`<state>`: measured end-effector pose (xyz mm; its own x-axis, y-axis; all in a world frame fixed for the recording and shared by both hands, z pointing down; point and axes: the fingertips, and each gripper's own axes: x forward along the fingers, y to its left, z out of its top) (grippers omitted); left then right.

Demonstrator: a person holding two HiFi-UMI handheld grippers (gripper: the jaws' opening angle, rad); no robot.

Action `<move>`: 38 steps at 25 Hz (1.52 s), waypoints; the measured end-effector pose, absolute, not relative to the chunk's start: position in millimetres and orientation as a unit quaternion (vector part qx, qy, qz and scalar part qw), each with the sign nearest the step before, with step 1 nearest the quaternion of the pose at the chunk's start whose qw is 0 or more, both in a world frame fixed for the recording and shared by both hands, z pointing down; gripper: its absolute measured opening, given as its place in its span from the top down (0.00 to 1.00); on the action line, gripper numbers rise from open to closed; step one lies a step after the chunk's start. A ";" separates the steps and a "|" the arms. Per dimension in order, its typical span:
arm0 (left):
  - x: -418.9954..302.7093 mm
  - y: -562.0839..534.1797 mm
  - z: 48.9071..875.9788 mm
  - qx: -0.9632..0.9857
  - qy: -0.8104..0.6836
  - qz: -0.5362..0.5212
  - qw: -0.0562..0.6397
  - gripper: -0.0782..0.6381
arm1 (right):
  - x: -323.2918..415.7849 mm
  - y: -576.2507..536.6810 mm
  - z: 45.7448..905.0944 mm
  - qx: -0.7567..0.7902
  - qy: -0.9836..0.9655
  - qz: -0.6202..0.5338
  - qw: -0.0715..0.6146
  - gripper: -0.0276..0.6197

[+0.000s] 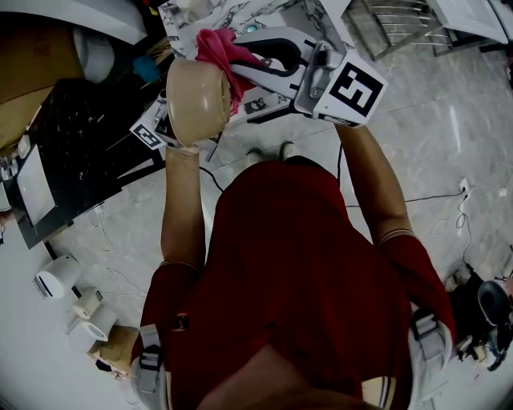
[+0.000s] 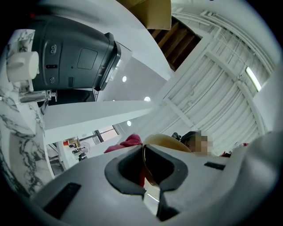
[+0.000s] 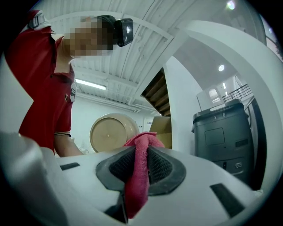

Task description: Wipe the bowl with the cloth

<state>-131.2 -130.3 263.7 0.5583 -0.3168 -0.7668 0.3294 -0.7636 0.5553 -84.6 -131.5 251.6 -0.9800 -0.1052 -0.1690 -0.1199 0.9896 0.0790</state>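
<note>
Up in front of the person, the left gripper [image 2: 148,170] is clamped on the rim of a round tan bowl [image 1: 196,100], which is turned on its side. The right gripper [image 3: 140,163] pinches a crumpled pink cloth [image 1: 220,50] just beside the bowl's far right edge.

The bowl [image 1: 198,102] is held up on its side in front of the person's chest. Its lower rim sits between the jaws of the left hand-held gripper [image 1: 175,132], which lies just below and left of it. The cloth [image 1: 220,50] is just right of the bowl, against its upper edge, and is pinched between the jaws of the right hand-held gripper [image 1: 240,58], which extends away to the bowl's right. The tabletop [image 1: 272,14] lies beyond the bowl and the floor [image 1: 417,120] beneath it. A few rolls [image 1: 56,276] sit well off to its lower left.
</note>
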 end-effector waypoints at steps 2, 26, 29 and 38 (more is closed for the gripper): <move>-132.9 -131.8 264.0 0.807 0.001 -0.478 0.346 0.86 | -85.3 -132.2 257.8 -0.065 0.994 0.037 0.076 0.85; -147.4 -148.2 276.3 0.756 -0.070 -0.530 0.377 0.86 | -94.9 -112.6 294.1 -0.102 0.991 0.087 -0.020 0.85; -149.3 -149.8 279.0 0.752 -0.086 -0.533 0.378 0.86 | -95.3 -107.6 298.4 -0.100 0.989 0.101 -0.038 0.85; -156.0 -155.7 293.1 0.731 -0.157 -0.538 0.389 0.86 | -95.9 -92.4 309.5 -0.096 0.984 0.126 -0.081 0.85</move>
